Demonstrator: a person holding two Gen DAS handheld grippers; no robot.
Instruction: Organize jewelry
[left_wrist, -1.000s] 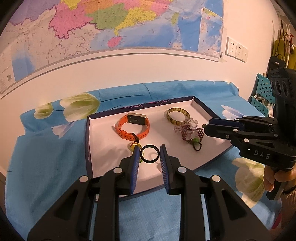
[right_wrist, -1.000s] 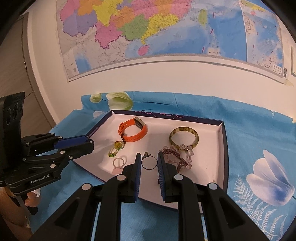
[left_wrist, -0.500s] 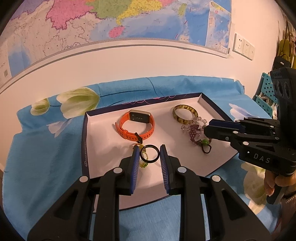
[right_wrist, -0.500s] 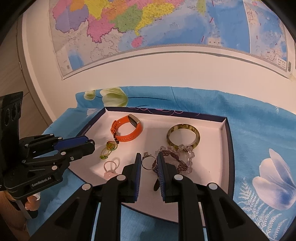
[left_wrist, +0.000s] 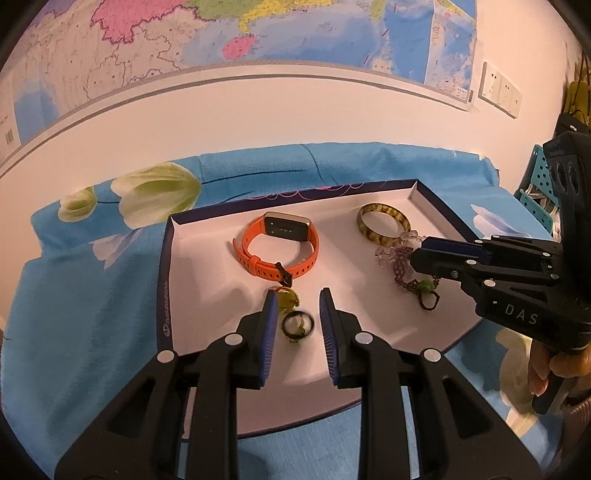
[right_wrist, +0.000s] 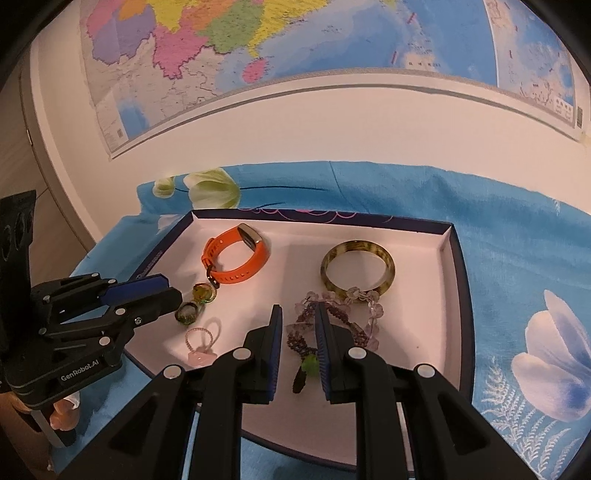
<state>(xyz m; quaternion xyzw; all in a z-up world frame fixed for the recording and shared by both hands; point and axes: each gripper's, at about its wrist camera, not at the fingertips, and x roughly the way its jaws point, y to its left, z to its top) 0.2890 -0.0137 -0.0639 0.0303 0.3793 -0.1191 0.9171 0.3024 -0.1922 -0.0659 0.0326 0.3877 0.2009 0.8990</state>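
Landmark: orange watch (left_wrist: 286, 225), lying buckled in the far left part of the tray (left_wrist: 207, 295).
Tray: shallow, dark-rimmed with a pale floor, under the orange watch, on a table spread with a blue flowered cloth (left_wrist: 92, 314).
Left hand-held gripper (left_wrist: 298, 291): tilted down over the tray on the near side of the orange watch; blue pads a narrow gap apart, pressing on nothing.
Black ring (left_wrist: 285, 326): blurred, in line with that gap but narrower than it and clear of both pads; on the near side of the orange watch, overlapping the green glass ring; flat on the tray floor or not, cannot tell.
Green glass ring (right_wrist: 204, 293): just beside the clasp of the orange watch, on its near side.
Pink ring (right_wrist: 202, 357): nearer again than the green one, apart from the orange watch.
Right hand-held gripper (right_wrist: 297, 306): low over the tray, right of the orange watch and nearer; pads a narrow gap apart, nothing seen clamped, only beads on the tray showing through the gap.
Beaded bracelet (left_wrist: 400, 258): purple and clear beads with a green one, right of the orange watch and nearer, touching the bangle.
Bangle (right_wrist: 357, 245): mottled brown-green, flat, level with the orange watch and well to its right.
Wall behind the orange watch: large coloured map (right_wrist: 295, 44).
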